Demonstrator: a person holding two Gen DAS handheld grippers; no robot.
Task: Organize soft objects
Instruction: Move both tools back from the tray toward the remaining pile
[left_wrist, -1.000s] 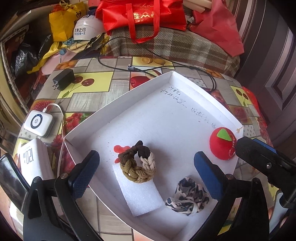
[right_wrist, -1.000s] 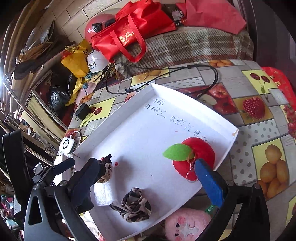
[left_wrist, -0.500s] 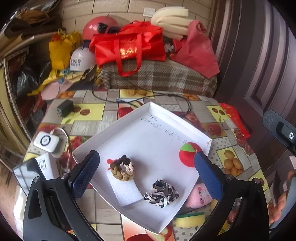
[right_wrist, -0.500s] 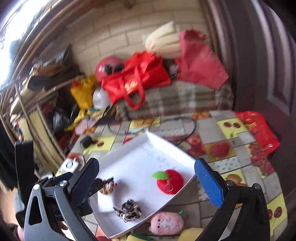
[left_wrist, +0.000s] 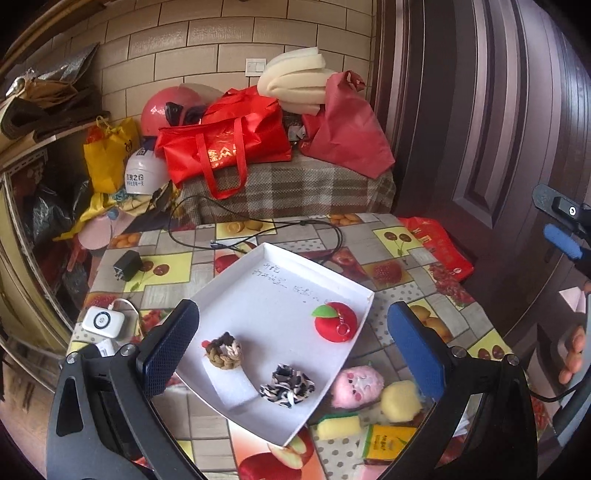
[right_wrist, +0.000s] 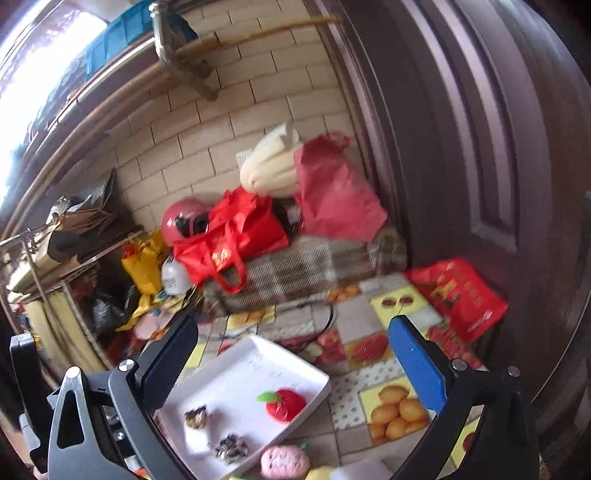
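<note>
A white tray (left_wrist: 280, 432) sits on the fruit-patterned table and holds a red plush apple (left_wrist: 335, 322), a braided rope knot (left_wrist: 224, 352) on a white foam piece, and a leopard-print scrunchie (left_wrist: 287, 383). Just outside the tray's near right edge lie a pink plush pig (left_wrist: 354, 384), a yellow ball (left_wrist: 400, 401) and a yellow sponge (left_wrist: 338, 428). My left gripper (left_wrist: 291, 345) hangs open high above the tray, empty. My right gripper (right_wrist: 295, 363) is open and empty too, raised higher, with the tray (right_wrist: 314, 373), apple (right_wrist: 285, 404) and pig (right_wrist: 284, 461) far below.
A black cable (left_wrist: 258, 225), a black charger (left_wrist: 127, 265) and a white power bank (left_wrist: 103, 322) lie on the table behind and left of the tray. Red bags (left_wrist: 225, 144) and helmets pile on a checked bench. A dark door (left_wrist: 480, 129) stands at the right.
Both grippers have risen and pulled back from the tray, so it looks much smaller. The pig, ball and sponge have come into the left wrist view. Both stay open.
</note>
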